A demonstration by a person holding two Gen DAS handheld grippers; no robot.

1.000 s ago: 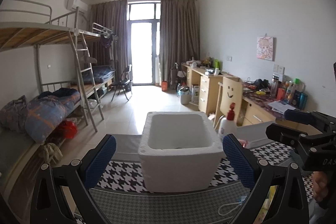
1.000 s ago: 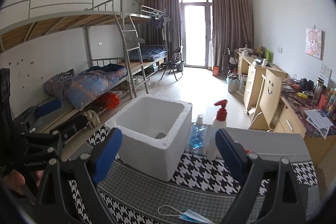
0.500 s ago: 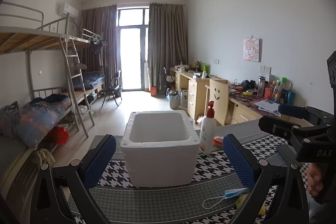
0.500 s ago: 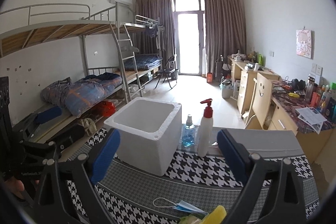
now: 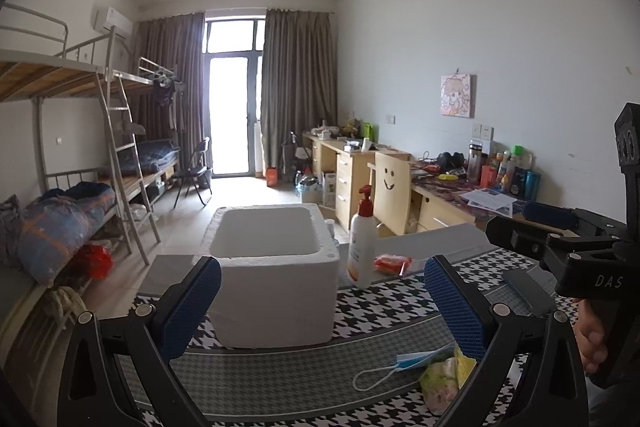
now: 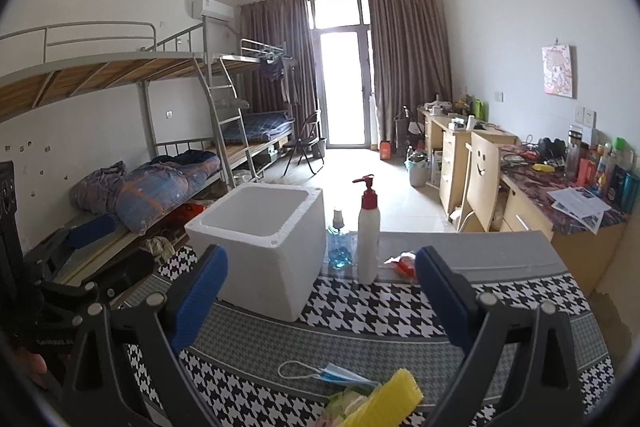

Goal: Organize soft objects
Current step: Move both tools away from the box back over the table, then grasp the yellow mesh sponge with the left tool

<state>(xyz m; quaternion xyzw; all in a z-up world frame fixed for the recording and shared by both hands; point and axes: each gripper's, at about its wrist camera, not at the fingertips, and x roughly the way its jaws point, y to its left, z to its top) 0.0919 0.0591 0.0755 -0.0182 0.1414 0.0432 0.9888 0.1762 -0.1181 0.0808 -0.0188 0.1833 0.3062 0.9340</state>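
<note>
A white foam box (image 5: 272,275) stands open on the houndstooth tablecloth (image 5: 280,379); it also shows in the right wrist view (image 6: 260,247). A blue face mask (image 5: 412,359) lies in front of it, beside a floral cloth (image 5: 438,383) and a yellow sponge (image 6: 394,401); the mask also shows in the right wrist view (image 6: 340,375). My left gripper (image 5: 320,307) is open and empty, held back from the box. My right gripper (image 6: 320,295) is open and empty above the mask.
A white pump bottle with a red top (image 5: 362,247) stands right of the box, with a red packet (image 5: 392,263) beside it and a blue sanitizer bottle (image 6: 339,247) behind. Bunk beds (image 6: 140,147) stand at left, desks (image 6: 560,207) at right.
Both grippers have pulled back and risen from the box. The pump bottle, mask, cloth and sponge have come into view. Both stay open.
</note>
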